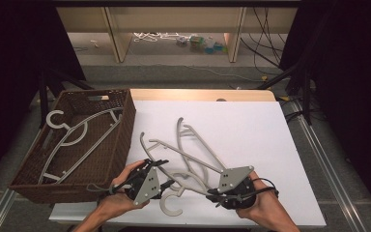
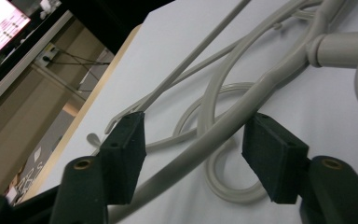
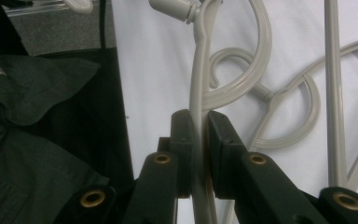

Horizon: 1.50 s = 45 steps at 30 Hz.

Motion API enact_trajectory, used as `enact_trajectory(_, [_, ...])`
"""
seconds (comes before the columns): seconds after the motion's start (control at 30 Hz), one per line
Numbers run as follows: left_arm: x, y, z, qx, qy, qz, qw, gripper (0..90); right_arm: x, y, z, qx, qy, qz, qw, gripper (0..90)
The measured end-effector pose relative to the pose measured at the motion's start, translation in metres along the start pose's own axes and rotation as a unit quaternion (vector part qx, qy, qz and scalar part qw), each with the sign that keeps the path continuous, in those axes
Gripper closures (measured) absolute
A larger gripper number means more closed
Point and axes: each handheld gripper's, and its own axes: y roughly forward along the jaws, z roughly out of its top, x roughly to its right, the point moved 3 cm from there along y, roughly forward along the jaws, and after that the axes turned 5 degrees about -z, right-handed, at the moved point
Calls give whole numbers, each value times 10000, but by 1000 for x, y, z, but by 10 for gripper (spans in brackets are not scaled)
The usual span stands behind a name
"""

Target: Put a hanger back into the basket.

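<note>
A grey plastic hanger (image 1: 170, 207) lies at the near edge of the white table (image 1: 256, 130), its hook toward me. My right gripper (image 1: 211, 194) is shut on one thin arm of it; in the right gripper view the pads (image 3: 223, 140) press that arm (image 3: 198, 70) from both sides. My left gripper (image 1: 165, 182) is at the hanger's other side. In the left gripper view its jaws stand apart around the thick arm (image 2: 279, 70), which runs through the gap of the left gripper (image 2: 198, 156) without touching the pads (image 2: 123, 156).
Other grey hangers (image 1: 193, 145) lie tangled on the table just beyond the held one. A brown wicker basket (image 1: 121, 140) at the left holds more hangers (image 1: 77, 135). Dark cloth (image 3: 37, 140) hangs off the table's near edge.
</note>
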Motion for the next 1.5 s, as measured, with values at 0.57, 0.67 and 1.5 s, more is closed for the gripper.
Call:
enact_trajectory(0.57, [6, -1, 8, -238, 1251, -787, 9887, 723, 9, -4, -7, 197, -273, 337, 9989, 811])
enact_trajectory(0.67, [7, -1, 11, -219, 1310, -746, 9883, 764, 15, -9, -8, 381, -132, 198, 9990, 783])
enact_trajectory(1.5, [-43, -8, 12, -633, -797, -203, 9946, 795, 37, -46, 14, 1830, 1124, -1865, 9587, 282])
